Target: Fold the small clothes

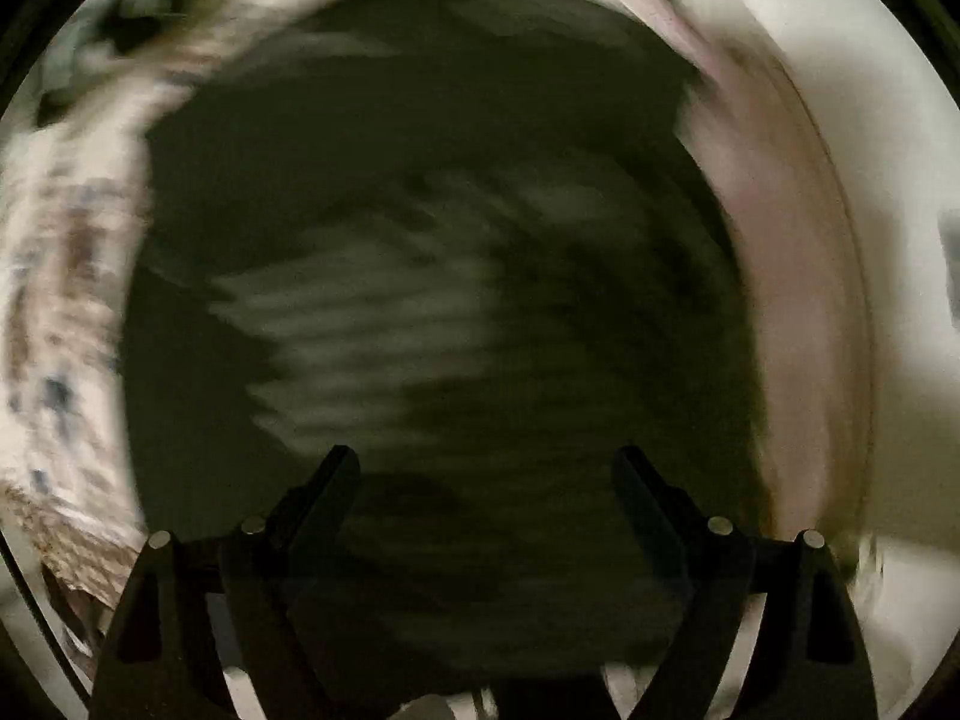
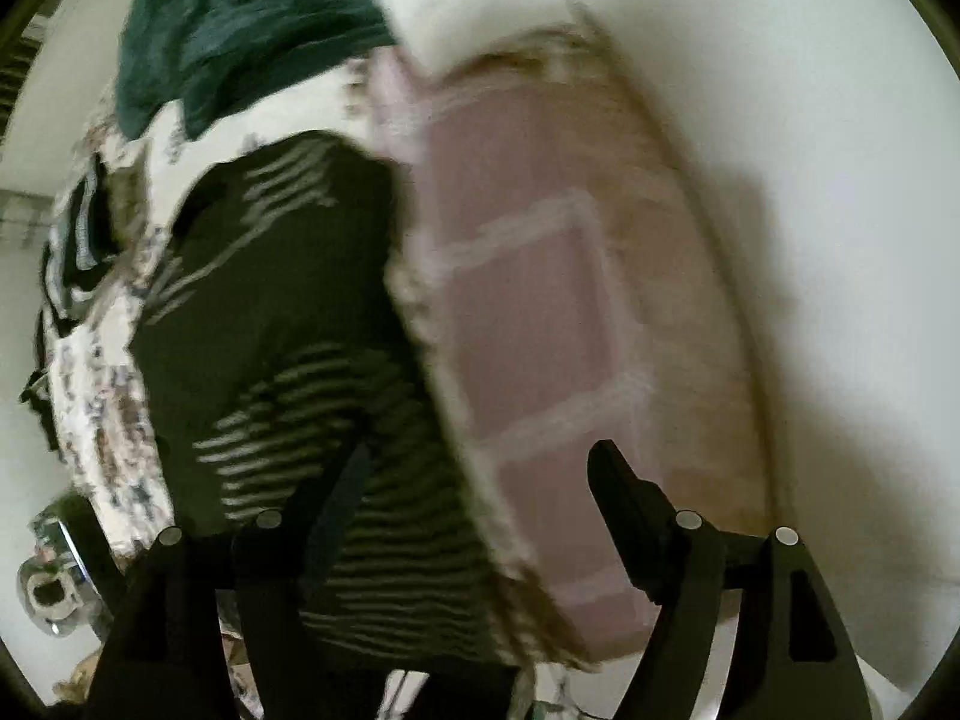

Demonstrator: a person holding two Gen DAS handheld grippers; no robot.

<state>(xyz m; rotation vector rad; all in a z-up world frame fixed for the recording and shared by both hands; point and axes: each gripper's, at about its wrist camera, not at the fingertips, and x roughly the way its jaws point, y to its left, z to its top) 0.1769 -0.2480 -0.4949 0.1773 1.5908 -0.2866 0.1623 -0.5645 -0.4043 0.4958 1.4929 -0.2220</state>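
Black fingers of the right gripper (image 2: 477, 477) are standing apart, nothing between them, above a dark striped garment (image 2: 282, 324) lying on patterned fabric (image 2: 102, 420), a pink checked cloth (image 2: 528, 324) just right. Left gripper (image 1: 483, 471) fingers are likewise gaping over the blurred garment (image 1: 372, 324).

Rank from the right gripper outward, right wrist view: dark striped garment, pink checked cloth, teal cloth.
From the right gripper:
1. Dark striped garment, under the left finger.
2. Pink checked cloth, by the right finger; too close to call against 1.
3. Teal cloth, top left, farthest.
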